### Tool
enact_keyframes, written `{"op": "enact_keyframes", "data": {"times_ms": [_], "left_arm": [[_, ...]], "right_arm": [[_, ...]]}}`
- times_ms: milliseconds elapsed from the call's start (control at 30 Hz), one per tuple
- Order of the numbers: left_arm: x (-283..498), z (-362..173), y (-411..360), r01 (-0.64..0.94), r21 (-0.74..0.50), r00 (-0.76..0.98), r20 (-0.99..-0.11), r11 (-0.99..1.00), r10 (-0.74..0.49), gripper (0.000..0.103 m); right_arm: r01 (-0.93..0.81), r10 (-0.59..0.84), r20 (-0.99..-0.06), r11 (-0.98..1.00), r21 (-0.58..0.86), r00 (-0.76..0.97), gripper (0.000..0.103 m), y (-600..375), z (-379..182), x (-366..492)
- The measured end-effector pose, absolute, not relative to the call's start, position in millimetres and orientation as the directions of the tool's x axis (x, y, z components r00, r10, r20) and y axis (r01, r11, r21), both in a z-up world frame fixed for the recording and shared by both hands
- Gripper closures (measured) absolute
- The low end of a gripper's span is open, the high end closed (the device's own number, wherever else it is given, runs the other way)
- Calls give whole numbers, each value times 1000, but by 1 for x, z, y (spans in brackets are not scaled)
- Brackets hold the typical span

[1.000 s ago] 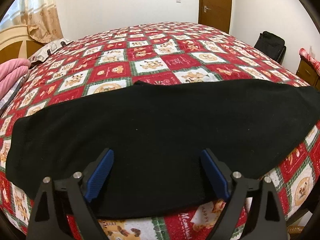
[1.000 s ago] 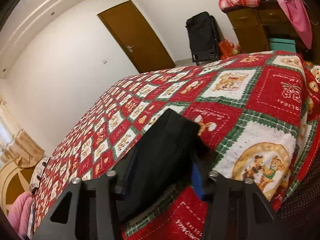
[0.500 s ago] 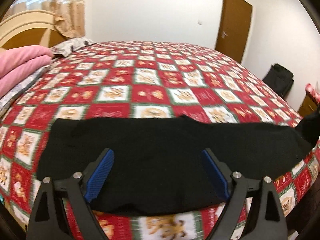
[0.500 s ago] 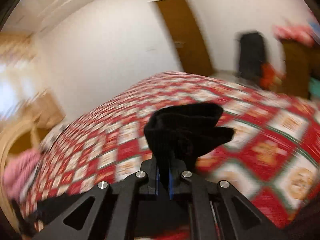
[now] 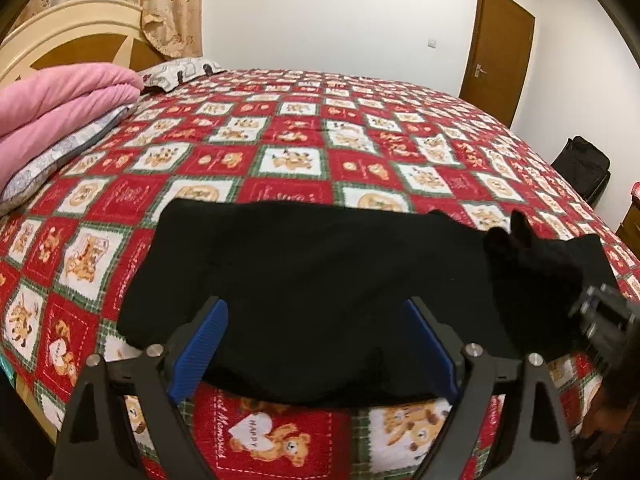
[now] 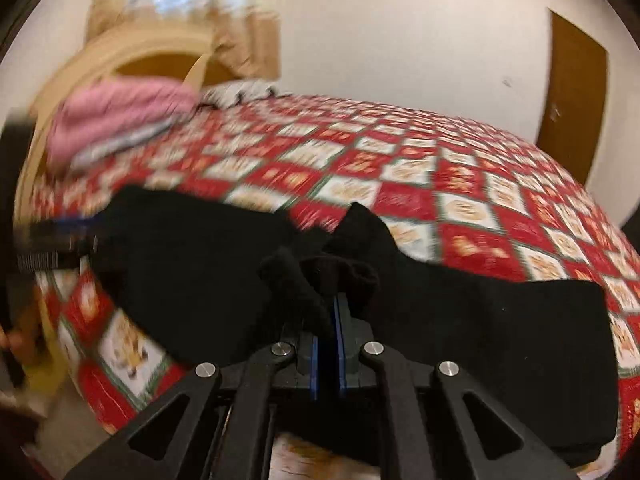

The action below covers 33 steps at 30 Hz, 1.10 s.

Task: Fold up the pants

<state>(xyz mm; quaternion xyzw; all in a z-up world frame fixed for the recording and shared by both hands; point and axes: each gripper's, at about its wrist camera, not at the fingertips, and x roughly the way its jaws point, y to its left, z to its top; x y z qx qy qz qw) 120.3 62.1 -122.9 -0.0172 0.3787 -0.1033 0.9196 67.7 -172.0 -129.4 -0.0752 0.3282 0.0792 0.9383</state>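
Since the earlier frame the right tool (image 6: 329,322) had swung across, carrying one end of the black pants (image 5: 320,280) over their middle, clamped tight on the bunched fabric. The pants lay on the quilted bed (image 5: 304,132). The left tool (image 5: 316,344) hung wide apart above them, gripping nothing.

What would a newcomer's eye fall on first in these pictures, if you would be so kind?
Most striking is the red, white and green teddy-bear quilt covering the whole bed, with the black pants lying across its near edge. The right gripper is shut on a bunched end of the pants, lifted above the rest, while the left gripper hangs open over them. Folded pink bedding sits by the headboard at the far left.
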Motion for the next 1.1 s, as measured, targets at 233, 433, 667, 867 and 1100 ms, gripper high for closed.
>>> {"op": "enact_keyframes", "data": {"times_ms": [233, 433, 667, 867, 1100], "left_arm": [[125, -136, 63, 172, -136, 664, -716, 976, -217, 11], [124, -138, 58, 181, -117, 661, -721, 976, -209, 11], [124, -138, 58, 183, -117, 661, -720, 976, -210, 11], [124, -138, 56, 192, -109, 656, -725, 975, -210, 11], [121, -129, 40, 230, -116, 658, -713, 966, -242, 11]], "right_arm": [[-236, 29, -622, 938, -253, 783, 96, -154, -155, 57], [-238, -51, -585, 882, -406, 809, 89, -132, -164, 53], [-364, 134, -662, 904, -223, 737, 43, -140, -147, 34], [-436, 440, -636, 883, 177, 634, 24, -175, -123, 29], [-178, 341, -601, 932, 315, 722, 86, -221, -102, 91]]}}
